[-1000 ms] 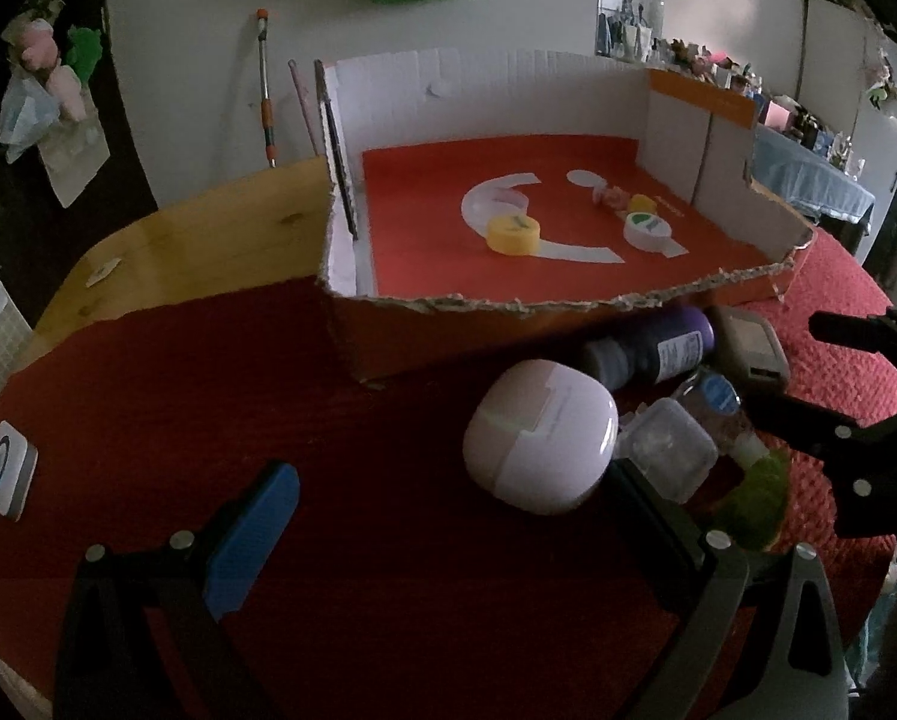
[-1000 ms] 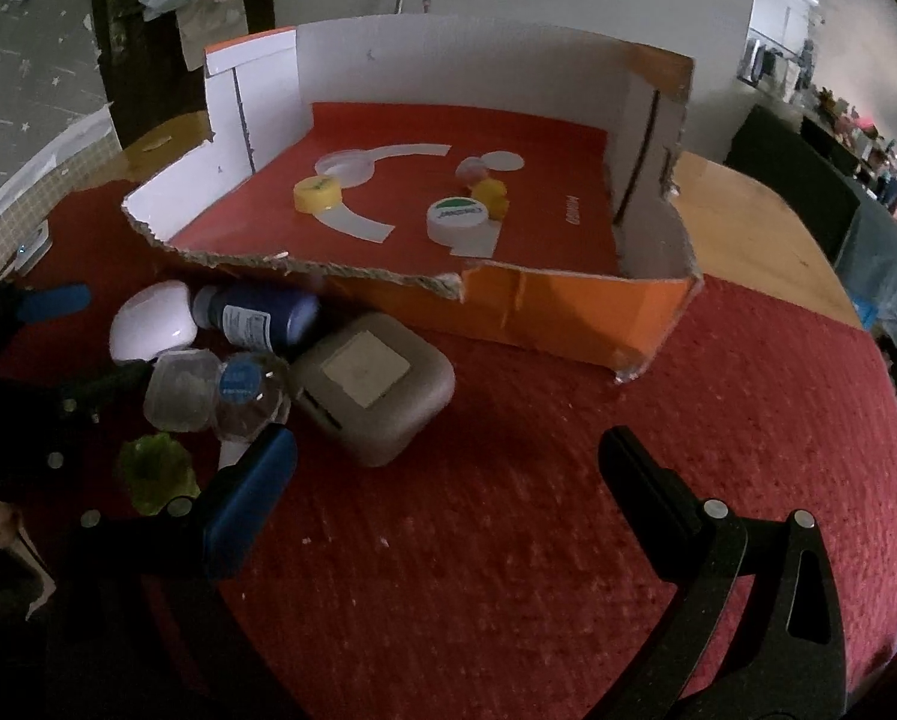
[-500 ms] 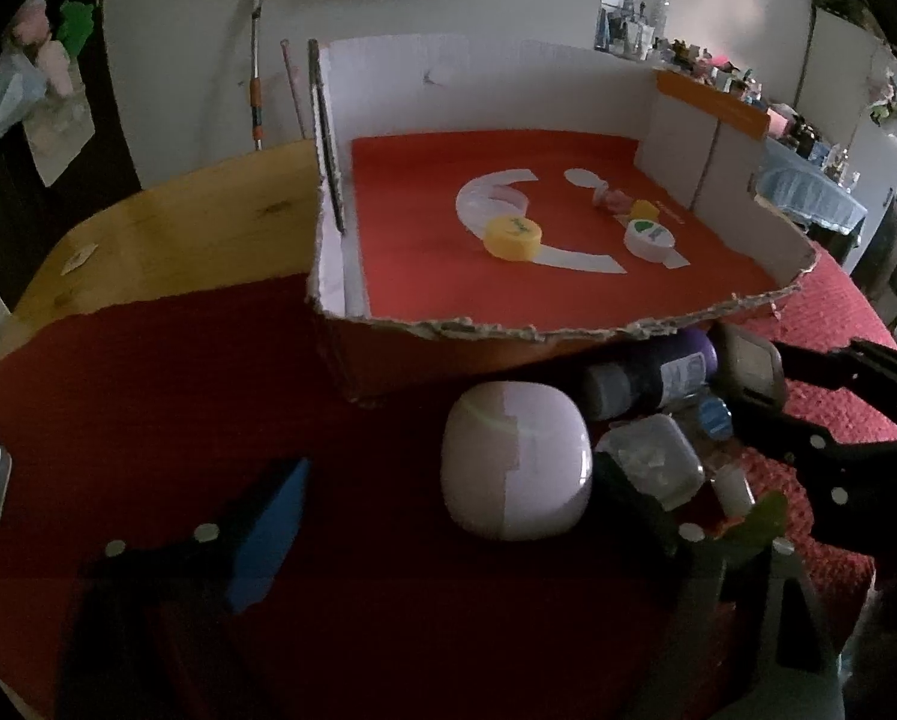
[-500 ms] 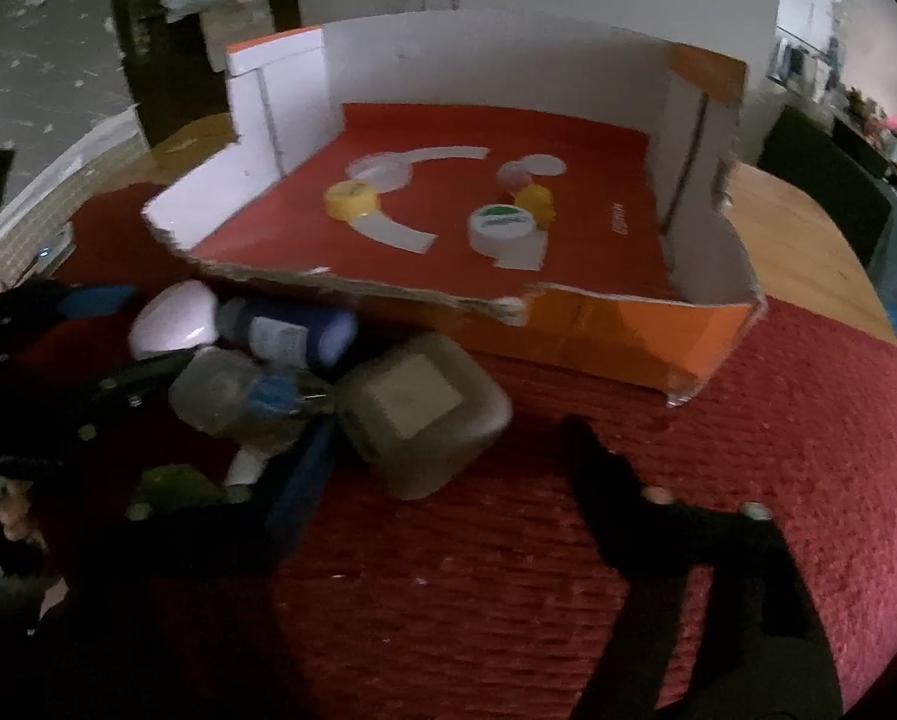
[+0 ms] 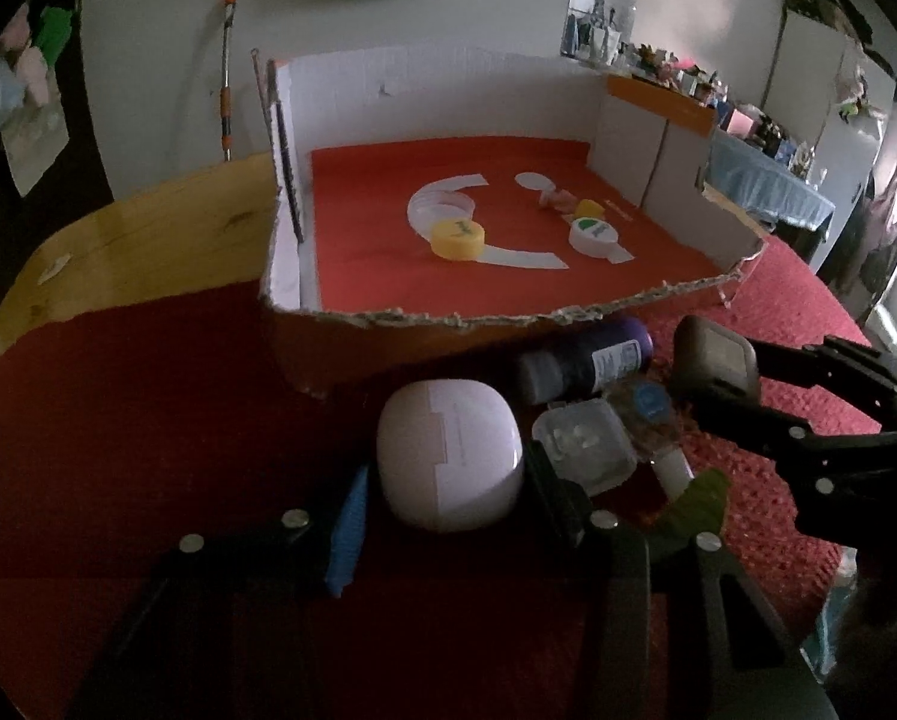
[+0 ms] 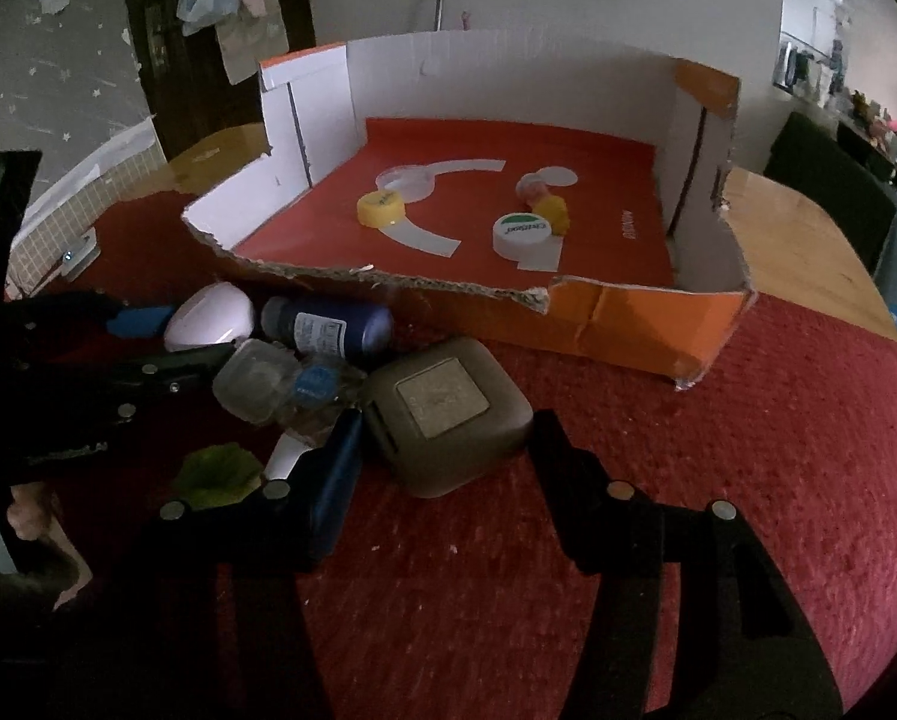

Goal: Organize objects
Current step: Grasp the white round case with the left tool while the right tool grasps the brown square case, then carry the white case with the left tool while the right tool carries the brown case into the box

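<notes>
A pink rounded case [image 5: 448,462] lies on the red cloth between the fingers of my left gripper [image 5: 448,498], which have closed in on its sides; it also shows in the right wrist view [image 6: 208,318]. A grey square case [image 6: 448,414] sits between the fingers of my right gripper [image 6: 445,462], close on both sides; it also shows in the left wrist view [image 5: 715,360]. Between the cases lie a dark blue bottle [image 6: 328,330], a clear small box [image 6: 253,381] and a blue-capped clear bottle [image 6: 313,387]. The open cardboard box [image 6: 598,318] stands behind them.
Inside the box are a yellow cap [image 6: 380,208], a white green-labelled cap [image 6: 521,234] and small yellow and pink pieces [image 6: 553,210]. A green scrap [image 6: 217,474] lies near my right gripper. Bare wooden table [image 5: 124,246] lies left of the box.
Both grippers moved forward and their fingers narrowed: the left around the pink case, the right around the grey case. The objects stayed on the cloth.
</notes>
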### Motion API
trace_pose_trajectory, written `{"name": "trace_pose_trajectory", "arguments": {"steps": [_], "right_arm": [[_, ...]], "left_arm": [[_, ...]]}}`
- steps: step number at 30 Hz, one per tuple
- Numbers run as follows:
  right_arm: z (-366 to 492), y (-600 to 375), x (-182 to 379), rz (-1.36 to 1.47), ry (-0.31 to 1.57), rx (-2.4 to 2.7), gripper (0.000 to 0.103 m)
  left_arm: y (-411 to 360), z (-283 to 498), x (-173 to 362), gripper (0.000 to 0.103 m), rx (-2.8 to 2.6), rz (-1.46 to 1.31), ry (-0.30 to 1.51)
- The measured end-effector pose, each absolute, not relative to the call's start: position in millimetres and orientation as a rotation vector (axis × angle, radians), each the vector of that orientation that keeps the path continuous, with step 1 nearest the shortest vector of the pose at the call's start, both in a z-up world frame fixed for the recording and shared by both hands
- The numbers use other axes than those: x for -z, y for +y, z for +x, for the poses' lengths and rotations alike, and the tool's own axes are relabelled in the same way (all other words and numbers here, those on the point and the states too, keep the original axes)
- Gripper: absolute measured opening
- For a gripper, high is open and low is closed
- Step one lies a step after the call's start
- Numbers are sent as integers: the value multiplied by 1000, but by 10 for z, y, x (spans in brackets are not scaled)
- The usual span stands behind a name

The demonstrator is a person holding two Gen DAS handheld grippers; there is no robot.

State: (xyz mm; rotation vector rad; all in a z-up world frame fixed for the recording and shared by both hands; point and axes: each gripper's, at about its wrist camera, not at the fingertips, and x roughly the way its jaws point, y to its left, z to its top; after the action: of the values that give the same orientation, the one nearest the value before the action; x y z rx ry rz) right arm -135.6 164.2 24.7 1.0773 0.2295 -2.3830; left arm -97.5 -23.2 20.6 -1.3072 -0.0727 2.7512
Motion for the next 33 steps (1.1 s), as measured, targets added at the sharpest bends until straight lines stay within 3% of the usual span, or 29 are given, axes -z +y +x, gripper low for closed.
{"name": "trace_pose_trajectory", "arguments": {"steps": [33], "right_arm": [[-1086, 1654, -585, 983, 176, 2367, 54]], "left_arm": [[-28, -732, -578, 50, -2741, -1165, -45]]}}
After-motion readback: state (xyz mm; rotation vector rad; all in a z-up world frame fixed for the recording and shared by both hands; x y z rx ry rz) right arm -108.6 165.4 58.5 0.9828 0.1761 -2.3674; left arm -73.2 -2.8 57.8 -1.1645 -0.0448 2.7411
